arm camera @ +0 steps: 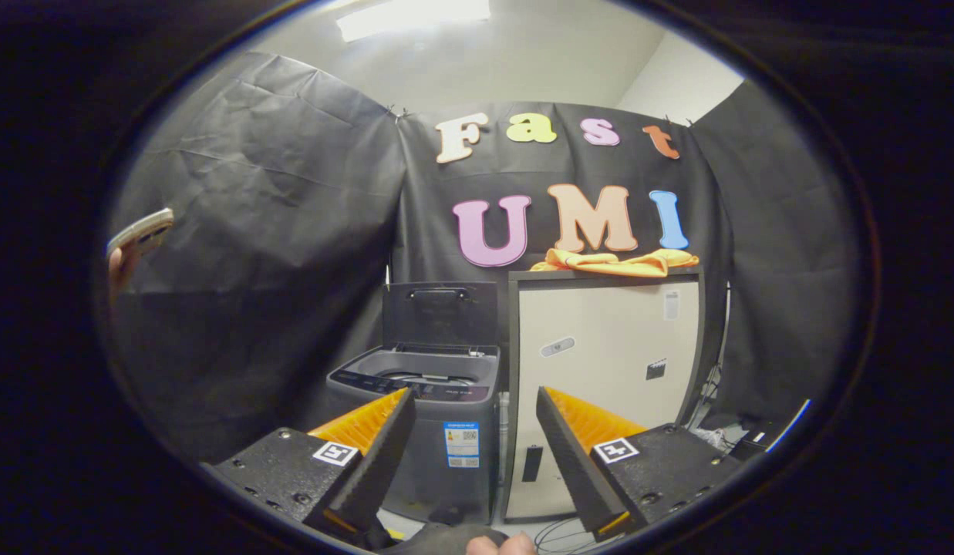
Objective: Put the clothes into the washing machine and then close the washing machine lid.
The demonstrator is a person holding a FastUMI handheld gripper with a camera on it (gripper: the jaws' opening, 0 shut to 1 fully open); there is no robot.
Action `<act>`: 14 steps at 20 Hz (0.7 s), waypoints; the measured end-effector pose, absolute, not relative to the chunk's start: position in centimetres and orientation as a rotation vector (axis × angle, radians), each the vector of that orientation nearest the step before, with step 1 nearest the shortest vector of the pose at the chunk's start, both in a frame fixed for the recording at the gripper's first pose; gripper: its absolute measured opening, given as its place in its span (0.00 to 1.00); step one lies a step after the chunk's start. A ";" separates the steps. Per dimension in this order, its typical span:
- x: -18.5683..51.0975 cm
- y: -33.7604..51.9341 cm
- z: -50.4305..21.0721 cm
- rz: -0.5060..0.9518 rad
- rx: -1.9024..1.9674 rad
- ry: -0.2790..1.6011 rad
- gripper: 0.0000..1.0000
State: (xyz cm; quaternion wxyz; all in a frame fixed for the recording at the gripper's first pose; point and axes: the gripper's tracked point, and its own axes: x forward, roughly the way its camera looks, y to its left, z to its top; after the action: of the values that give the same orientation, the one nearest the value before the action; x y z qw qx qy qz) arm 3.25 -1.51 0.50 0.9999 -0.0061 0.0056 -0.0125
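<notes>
A grey top-loading washing machine [446, 416] stands well beyond my fingers, its lid [439, 312] raised upright at the back. Orange clothes [619, 263] lie in a flat heap on top of the white cabinet [600, 362] that stands right beside the machine. My gripper [473, 397] is open, its two fingers spread wide with nothing between them, and it is far from both the clothes and the machine. The machine's front shows in the gap between the fingers.
A hand holding a phone [139, 235] reaches in at the far left. Cables [557, 532] lie on the floor in front of the cabinet, and some equipment [754, 435] sits low on the right by the cloth wall.
</notes>
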 end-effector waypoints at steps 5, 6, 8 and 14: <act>4.9 -2.1 -0.2 -0.033 0.005 0.036 0.95; 5.4 -2.3 0.0 -0.032 0.007 0.036 0.95; 6.3 -2.5 0.3 -0.031 0.005 0.039 0.96; 9.0 -3.8 1.1 -0.041 0.021 0.044 0.95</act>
State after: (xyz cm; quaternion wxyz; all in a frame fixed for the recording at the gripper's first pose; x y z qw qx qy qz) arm 8.95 -3.85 1.06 0.9995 0.0104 0.0219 -0.0206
